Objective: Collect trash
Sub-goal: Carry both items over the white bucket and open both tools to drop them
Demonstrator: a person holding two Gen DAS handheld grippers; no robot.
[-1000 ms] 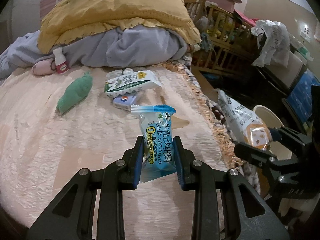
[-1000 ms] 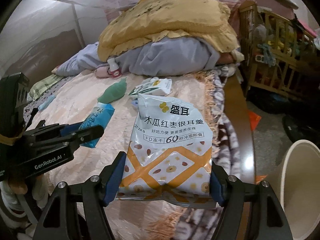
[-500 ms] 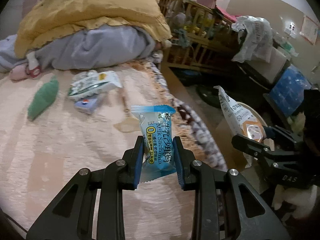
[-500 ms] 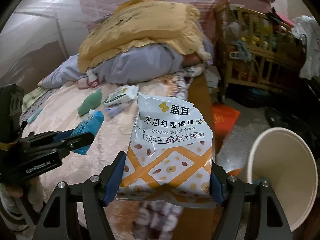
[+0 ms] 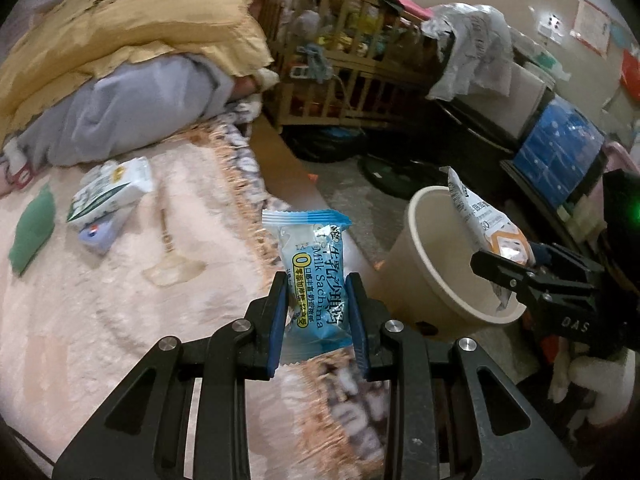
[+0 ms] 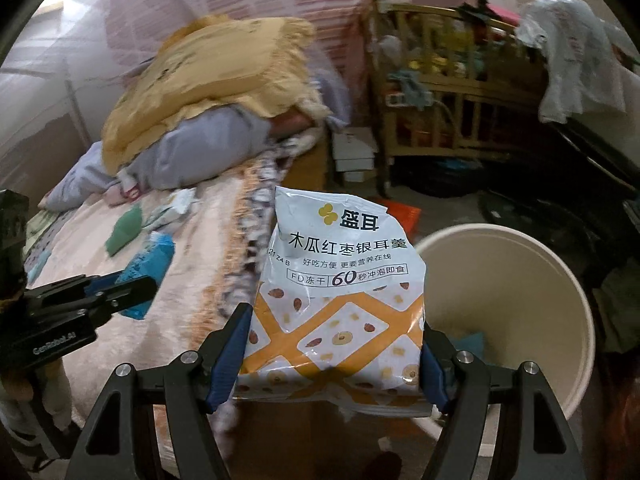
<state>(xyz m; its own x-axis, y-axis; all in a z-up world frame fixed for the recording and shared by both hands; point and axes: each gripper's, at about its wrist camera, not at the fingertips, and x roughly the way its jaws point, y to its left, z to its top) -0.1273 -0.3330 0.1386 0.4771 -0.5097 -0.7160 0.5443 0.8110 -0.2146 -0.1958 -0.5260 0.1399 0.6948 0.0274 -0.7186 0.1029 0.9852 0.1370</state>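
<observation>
The left gripper (image 5: 316, 312) is clamped on a small blue and white plastic snack wrapper (image 5: 314, 270) that stands upright between its blue pads, over the near right edge of the pink fluffy bed cover (image 5: 100, 300). The right gripper (image 6: 334, 354) is clamped on a large white and orange foil snack bag (image 6: 336, 296), also held upright; its right part is in front of the rim of the round beige plastic trash bin (image 6: 520, 292). In the left wrist view this bag (image 5: 486, 232) is above the far right side of the bin (image 5: 436, 264), which stands on the floor just beside the bed, to the right. Farther on the bed cover lie a white and green snack pack (image 5: 110, 192), a small pale blue packet (image 5: 100, 234) touching it on the near side, and a green soft pouch (image 5: 32, 228) to the left. At the far end of the bed a yellow quilt (image 5: 132, 20) lies on a grey-lilac blanket (image 5: 132, 112). A wooden crib (image 5: 344, 60) full of things stands far right of the bed
</observation>
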